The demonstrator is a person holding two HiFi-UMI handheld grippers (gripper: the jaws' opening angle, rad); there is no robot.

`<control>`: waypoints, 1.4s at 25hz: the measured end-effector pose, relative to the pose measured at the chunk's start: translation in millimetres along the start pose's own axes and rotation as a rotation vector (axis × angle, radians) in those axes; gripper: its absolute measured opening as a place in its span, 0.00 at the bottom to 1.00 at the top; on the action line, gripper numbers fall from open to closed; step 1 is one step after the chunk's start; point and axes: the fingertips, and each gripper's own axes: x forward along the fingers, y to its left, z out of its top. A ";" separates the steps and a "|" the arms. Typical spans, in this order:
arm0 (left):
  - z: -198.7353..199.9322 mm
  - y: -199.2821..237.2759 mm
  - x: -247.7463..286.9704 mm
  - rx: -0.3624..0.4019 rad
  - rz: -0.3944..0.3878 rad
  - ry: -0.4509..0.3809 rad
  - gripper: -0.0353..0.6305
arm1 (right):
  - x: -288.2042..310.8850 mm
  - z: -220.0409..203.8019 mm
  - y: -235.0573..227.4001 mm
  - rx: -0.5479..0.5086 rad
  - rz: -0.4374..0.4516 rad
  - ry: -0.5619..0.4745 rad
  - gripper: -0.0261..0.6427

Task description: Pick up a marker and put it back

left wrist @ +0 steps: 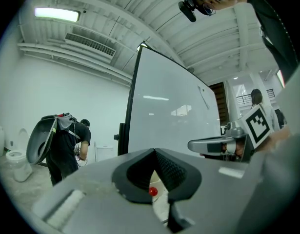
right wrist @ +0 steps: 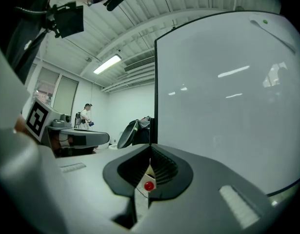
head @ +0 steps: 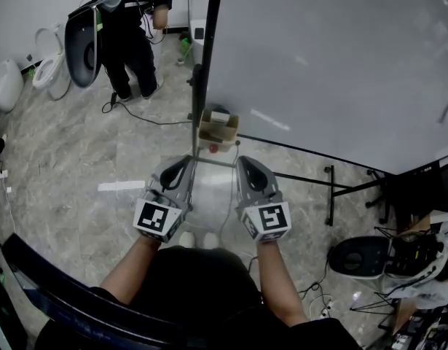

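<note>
A large whiteboard (head: 333,57) stands on a wheeled frame ahead of me. A small cardboard box (head: 218,127) sits at its near bottom corner, with a small red round thing (head: 213,149) just below it. I cannot make out any marker. My left gripper (head: 186,160) and right gripper (head: 242,162) are held side by side, level, pointing at that corner and short of it. Both have their jaws together with nothing between them. The red thing shows past the jaws in the left gripper view (left wrist: 152,191) and in the right gripper view (right wrist: 149,185).
A person with a backpack (head: 129,28) stands at the far left by white toilets (head: 49,68). Cables trail over the marble floor (head: 78,166). The whiteboard's black legs (head: 330,195) spread to the right, near a chair and gear (head: 417,254). A dark rail (head: 56,290) crosses the near left.
</note>
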 end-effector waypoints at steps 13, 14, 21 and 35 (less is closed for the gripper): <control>-4.7 2.7 20.6 0.004 0.041 0.024 0.06 | 39.3 -36.5 -34.2 -0.002 0.006 0.071 0.15; -5.3 4.2 21.1 0.004 0.047 0.025 0.06 | 41.6 -39.3 -35.9 0.003 0.007 0.076 0.16; -6.3 12.0 23.9 0.010 0.087 0.034 0.06 | 57.2 -61.8 -41.9 0.016 0.030 0.126 0.22; -8.9 21.1 21.2 0.011 0.129 0.054 0.06 | 73.8 -89.9 -46.4 0.040 0.033 0.186 0.25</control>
